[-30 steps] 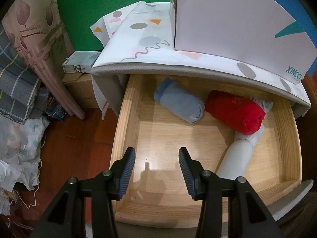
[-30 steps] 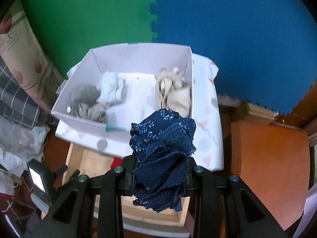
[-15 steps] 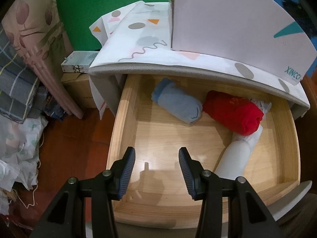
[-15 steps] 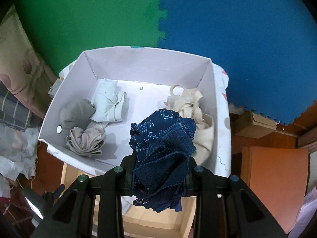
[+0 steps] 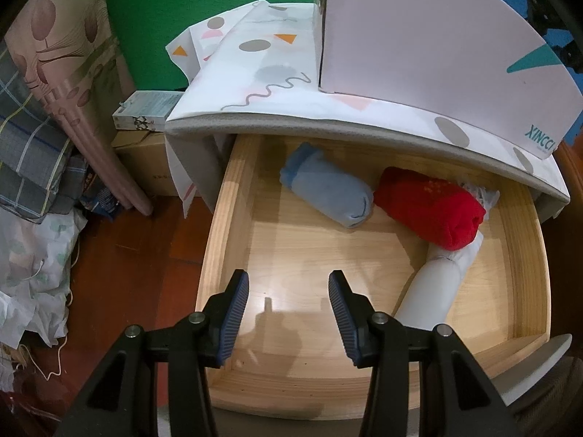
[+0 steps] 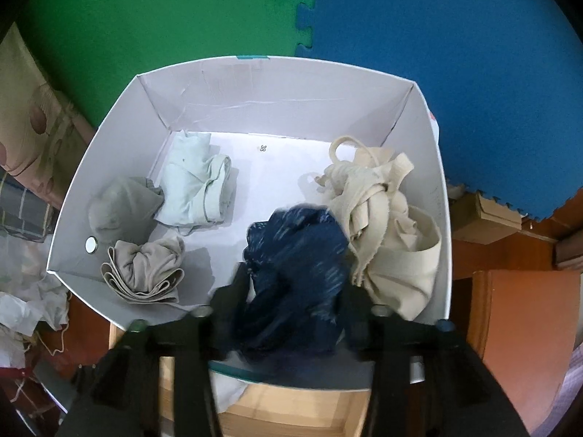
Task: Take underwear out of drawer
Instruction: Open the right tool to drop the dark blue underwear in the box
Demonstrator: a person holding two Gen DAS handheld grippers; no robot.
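The wooden drawer (image 5: 218,225) stands pulled out, holding a light blue roll (image 5: 328,196), a red roll (image 5: 430,207) and a white roll (image 5: 430,291). My left gripper (image 5: 288,302) hangs open over the drawer's front, nothing between its fingers. A white box (image 6: 277,91) sits on the cabinet top above the drawer. My right gripper (image 6: 295,276) is over the box's near side, its jaws opening. The navy lace underwear (image 6: 295,247) is blurred between them, sinking into the box.
The box also holds a beige garment (image 6: 386,225), a pale green piece (image 6: 196,185), a grey piece (image 6: 124,207) and a taupe piece (image 6: 145,269). A patterned cloth (image 5: 255,58) covers the cabinet top. Bedding and bags (image 5: 32,182) crowd the floor at left.
My right gripper moved forward and down over the white box, then its jaws widened and the navy underwear slipped lower. The left gripper stayed where it was.
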